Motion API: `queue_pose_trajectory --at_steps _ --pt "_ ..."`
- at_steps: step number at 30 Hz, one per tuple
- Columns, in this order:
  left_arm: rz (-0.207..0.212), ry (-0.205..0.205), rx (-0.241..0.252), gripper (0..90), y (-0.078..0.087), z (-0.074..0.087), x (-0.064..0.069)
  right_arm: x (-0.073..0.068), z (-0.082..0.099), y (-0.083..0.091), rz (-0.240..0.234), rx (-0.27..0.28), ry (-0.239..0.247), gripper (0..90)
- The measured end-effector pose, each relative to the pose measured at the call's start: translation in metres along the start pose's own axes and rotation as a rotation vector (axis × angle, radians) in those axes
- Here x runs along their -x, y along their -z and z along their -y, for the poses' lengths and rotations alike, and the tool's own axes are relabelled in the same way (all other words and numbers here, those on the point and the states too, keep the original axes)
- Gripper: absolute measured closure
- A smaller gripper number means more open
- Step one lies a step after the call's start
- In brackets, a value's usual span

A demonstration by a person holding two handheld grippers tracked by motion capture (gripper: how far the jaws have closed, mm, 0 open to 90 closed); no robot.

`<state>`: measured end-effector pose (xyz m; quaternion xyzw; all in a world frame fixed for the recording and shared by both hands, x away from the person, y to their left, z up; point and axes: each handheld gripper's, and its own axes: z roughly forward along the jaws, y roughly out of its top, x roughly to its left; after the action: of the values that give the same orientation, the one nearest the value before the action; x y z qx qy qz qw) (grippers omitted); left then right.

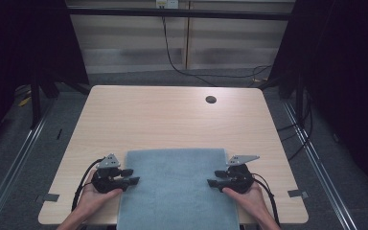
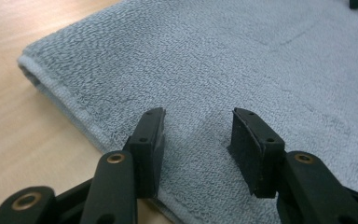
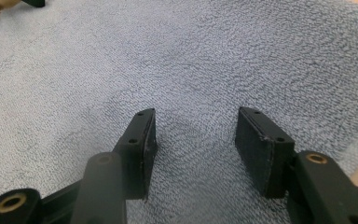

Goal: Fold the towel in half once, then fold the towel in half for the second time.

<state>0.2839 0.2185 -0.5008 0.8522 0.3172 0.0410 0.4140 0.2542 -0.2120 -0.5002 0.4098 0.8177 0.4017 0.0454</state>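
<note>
A grey-blue towel (image 1: 179, 189) lies flat on the table (image 1: 172, 115) at its 6 o'clock side, its near end running off the edge toward the person. The left tool (image 1: 133, 176) sits at the towel's 9 o'clock edge, the right tool (image 1: 212, 178) at its 3 o'clock edge, both pointing inward. In the left gripper view the jaws stand spread over the hemmed edge (image 2: 74, 109), with nothing pinched; in the right gripper view the jaws are likewise spread above the pile. The step in hand looks like lining up for a two-sided grasp, probably to fold. Whether the lower pads already touch the cloth is hard to tell. Next, each tool would need to slide a jaw under its edge and close on it evenly.
</note>
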Motion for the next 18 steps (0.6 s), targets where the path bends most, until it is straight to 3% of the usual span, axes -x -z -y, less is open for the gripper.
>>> queue_pose_trajectory --at_steps 3,7,13,18 --pt "0.013 -0.004 -0.003 51.2 0.004 0.002 0.004 -0.005 0.001 0.002 -0.014 -0.014 -0.001 47.9" --pt "0.026 0.01 0.03 50.3 0.007 -0.008 -0.002 0.001 -0.008 0.006 -0.011 0.012 0.0 46.7" --pt "-0.024 0.052 0.095 48.4 0.015 -0.031 -0.025 0.019 -0.033 0.016 0.05 0.087 0.011 49.0" --pt "-0.05 0.077 0.101 48.4 0.009 -0.049 -0.048 0.038 -0.05 0.015 0.088 0.101 0.027 50.8"
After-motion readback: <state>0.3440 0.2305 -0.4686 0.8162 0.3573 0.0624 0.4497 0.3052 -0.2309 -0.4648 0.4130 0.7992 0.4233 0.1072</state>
